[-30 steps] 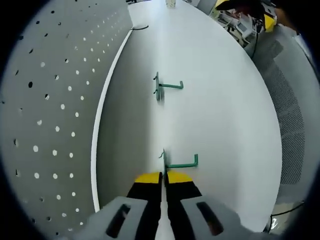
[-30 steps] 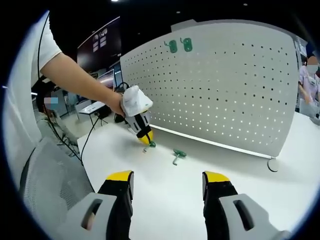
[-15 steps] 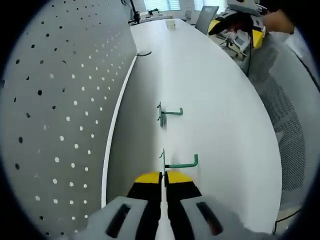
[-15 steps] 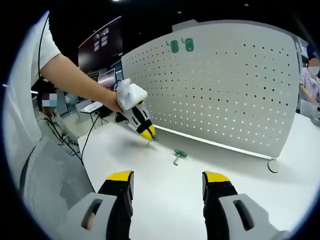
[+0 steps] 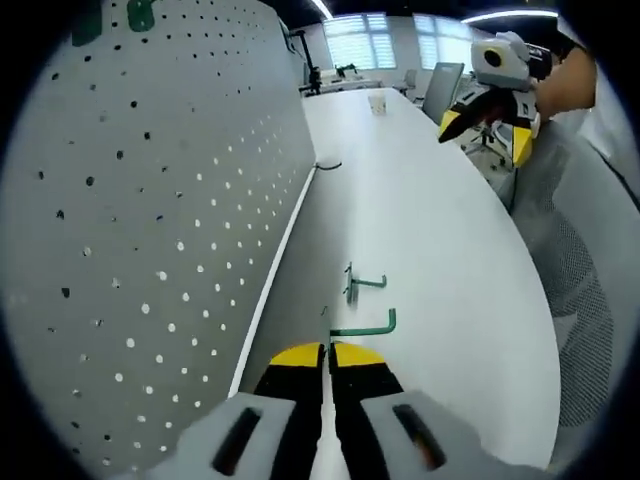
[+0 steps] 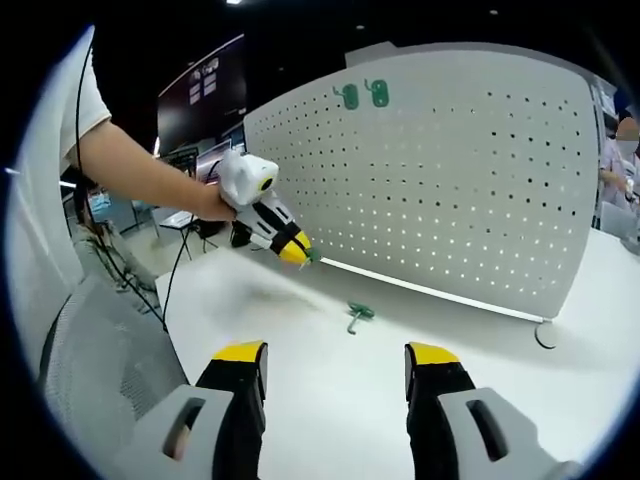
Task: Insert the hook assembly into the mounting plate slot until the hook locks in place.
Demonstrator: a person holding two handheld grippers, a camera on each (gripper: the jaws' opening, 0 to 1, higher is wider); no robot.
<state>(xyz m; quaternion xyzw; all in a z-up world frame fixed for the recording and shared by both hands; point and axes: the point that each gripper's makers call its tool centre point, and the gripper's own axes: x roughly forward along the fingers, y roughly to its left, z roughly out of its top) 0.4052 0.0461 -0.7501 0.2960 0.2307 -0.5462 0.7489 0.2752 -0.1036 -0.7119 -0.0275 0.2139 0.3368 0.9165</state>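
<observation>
My left gripper (image 5: 327, 352) is shut on a green hook (image 5: 364, 327), whose arm sticks out to the right of the yellow jaw tips, above the white table (image 5: 440, 250). A second green hook (image 5: 358, 284) lies on the table just beyond it. The white pegboard (image 5: 150, 220) stands close on the left. In the right gripper view a hand holds the left gripper (image 6: 291, 249) in the air near the pegboard (image 6: 450, 170), with the hook (image 6: 311, 256) at its tip. The other hook (image 6: 357, 315) lies on the table. My right gripper (image 6: 335, 355) is open and holds nothing.
Two green hooks (image 6: 349, 96) (image 6: 378, 93) hang near the pegboard's top edge. A mesh chair (image 5: 590, 330) stands at the table's right edge. A cup (image 5: 377, 102) sits far down the table. A cable (image 5: 326, 165) lies by the pegboard's base. A person (image 6: 620, 150) stands at the far right.
The left gripper has lifted the green hook off the table and tilted up towards the pegboard. The second hook stays on the table. The right gripper has not moved.
</observation>
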